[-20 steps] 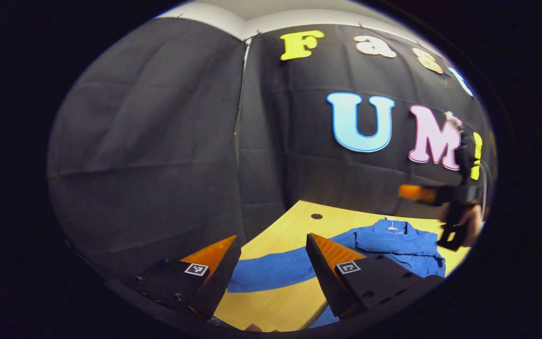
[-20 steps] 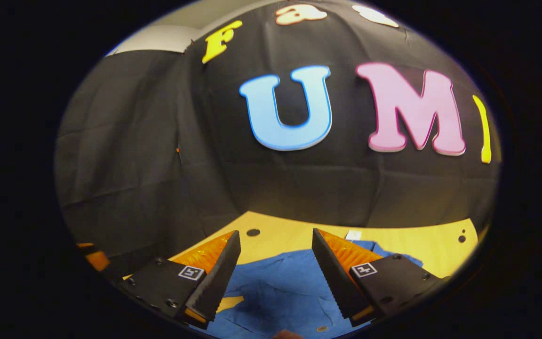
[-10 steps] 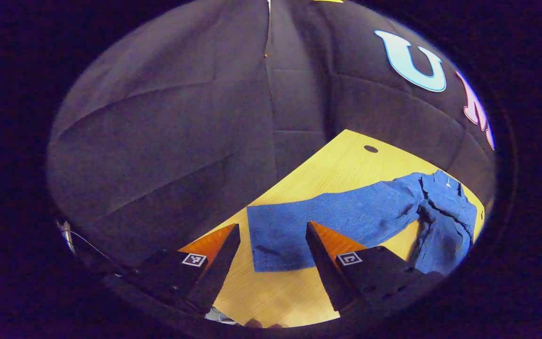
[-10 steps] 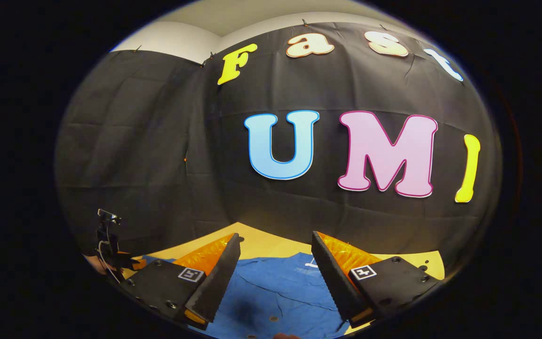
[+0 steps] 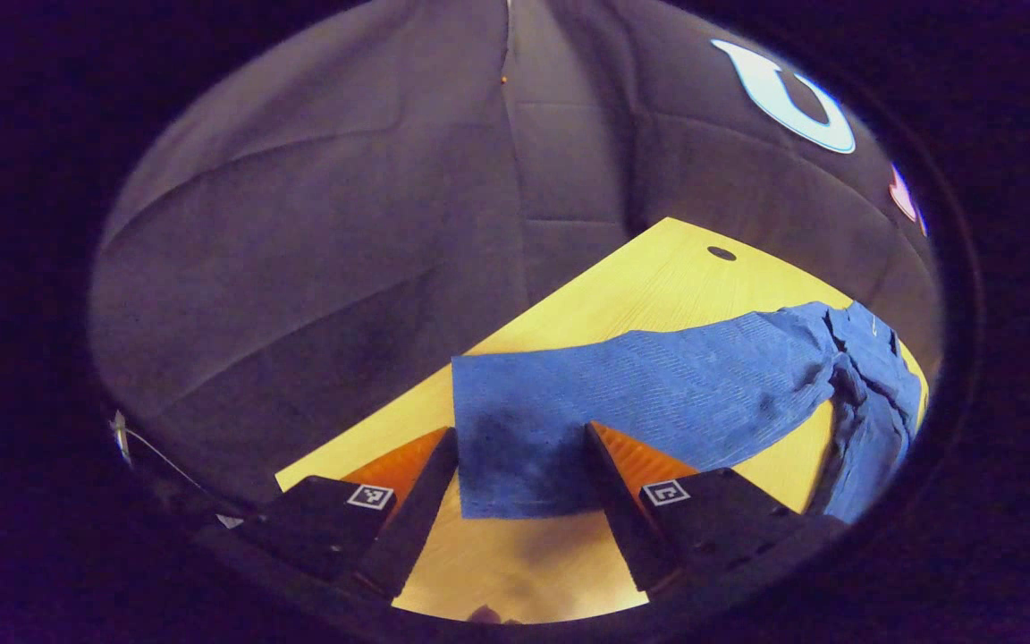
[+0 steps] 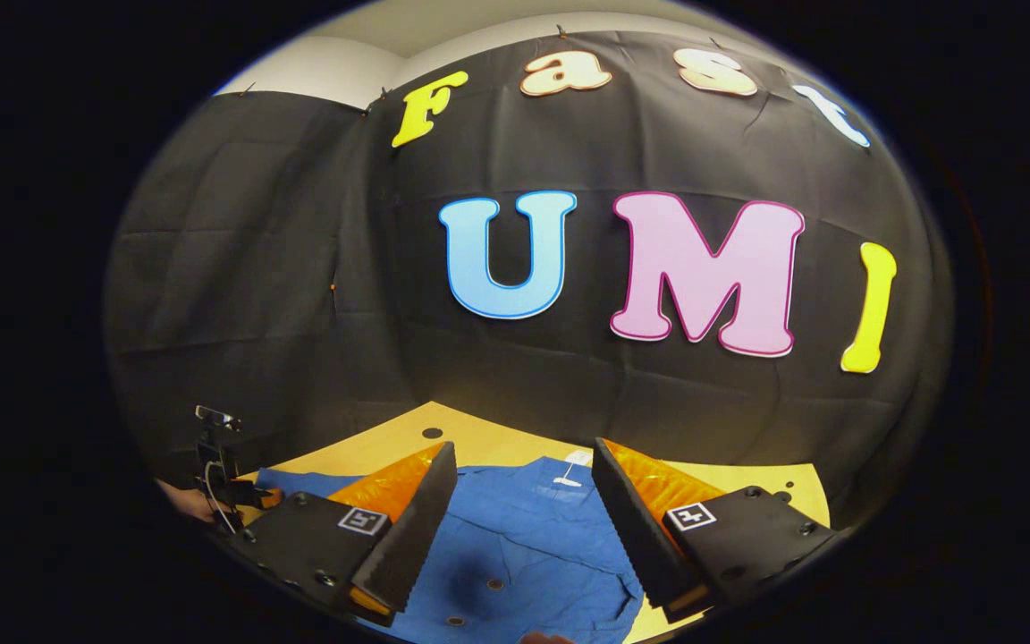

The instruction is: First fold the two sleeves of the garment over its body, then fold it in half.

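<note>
Left gripper (image 5: 519, 501) first: I've got it hanging over the sleeve (image 5: 622, 407), fingers spread wide with the cuff end sitting between them, nothing pinched yet. The sleeve lies flat and stretched out across the table (image 5: 640, 286), running off toward the shirt (image 5: 868, 420) body on the far side.

Right gripper (image 6: 524, 528) is parked above the shirt's chest, also released, holding nothing. Collar and buttons are just below it.

My worry is the left pinch. The cuff is flat on the wood, so if I come down too shallow the fingers will probably slide over the cloth or catch only the top layer, and the sleeve will twist when I carry it over. If I drag instead of lift, I'd guess the whole shirt shifts, since the right gripper isn't pinning anything down.
</note>
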